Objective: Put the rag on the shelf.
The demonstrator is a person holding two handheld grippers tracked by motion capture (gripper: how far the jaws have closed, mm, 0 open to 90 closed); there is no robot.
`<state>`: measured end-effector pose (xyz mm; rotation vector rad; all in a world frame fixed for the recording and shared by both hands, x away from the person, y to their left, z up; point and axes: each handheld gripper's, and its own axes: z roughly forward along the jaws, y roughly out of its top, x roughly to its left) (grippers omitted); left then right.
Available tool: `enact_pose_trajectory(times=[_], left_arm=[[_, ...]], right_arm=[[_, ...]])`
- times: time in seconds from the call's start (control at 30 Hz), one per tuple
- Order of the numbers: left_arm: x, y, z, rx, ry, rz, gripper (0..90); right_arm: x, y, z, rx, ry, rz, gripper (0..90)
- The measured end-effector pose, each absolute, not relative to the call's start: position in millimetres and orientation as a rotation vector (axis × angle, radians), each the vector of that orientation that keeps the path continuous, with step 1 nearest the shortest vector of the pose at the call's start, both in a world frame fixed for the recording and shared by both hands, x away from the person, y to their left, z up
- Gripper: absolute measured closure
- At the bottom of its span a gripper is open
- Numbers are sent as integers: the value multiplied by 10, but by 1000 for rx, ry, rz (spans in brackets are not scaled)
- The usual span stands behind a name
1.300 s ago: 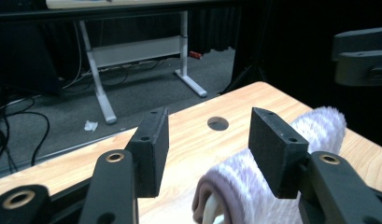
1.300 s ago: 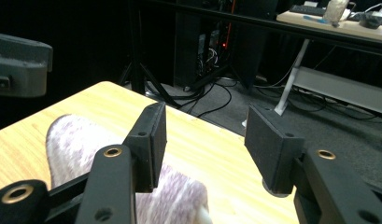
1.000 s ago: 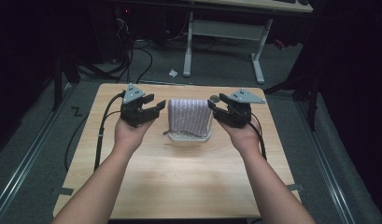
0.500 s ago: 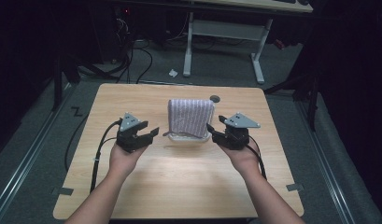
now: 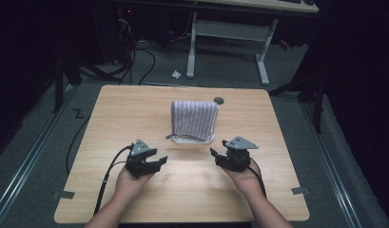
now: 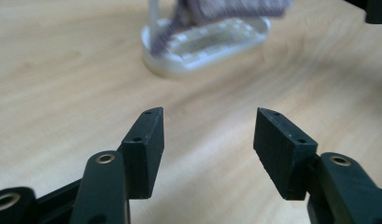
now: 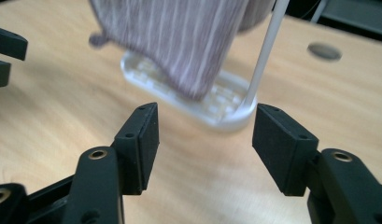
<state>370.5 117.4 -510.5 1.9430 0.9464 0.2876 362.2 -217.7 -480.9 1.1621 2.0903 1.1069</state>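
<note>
A striped cloth (image 5: pixel 194 118) hangs over a white rack (image 5: pixel 194 139) near the middle of the table (image 5: pixel 135 104), its base oval and slotted. The left gripper (image 5: pixel 154 163) sits at about 7 o'clock from the rack, the right gripper (image 5: pixel 219 158) at about 5 o'clock, both well apart from it and held low over the wood. In each gripper view the jaws stand wide apart with nothing between them. A dark round plug (image 5: pixel 218 100) lies at the rack's 1 o'clock.
</note>
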Motion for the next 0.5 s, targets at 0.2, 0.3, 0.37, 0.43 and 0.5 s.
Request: enact_pose_trajectory(times=[0.2,0.3,0.37,0.43,0.5], left_arm=[[3216,1350,-5226,1955,982,287,421],[3222,1377,-5159,1968,945,285,392],[3278,1410,-5185,1952,981,257,392],[3323,1428,-5228,1947,990,209,389],[3346,1428,-5248,1970,980,232,373]], right_arm=[[3161,-2247,-5127,1217,2138,1067,384],[3124,-2284,-5099,1196,2104,1069,425],[3158,-2348,-5122,1264,2092,1103,410],[3193,-2363,-5143,1299,2094,1100,405],[3203,-2371,-5144,1286,2086,1088,405]])
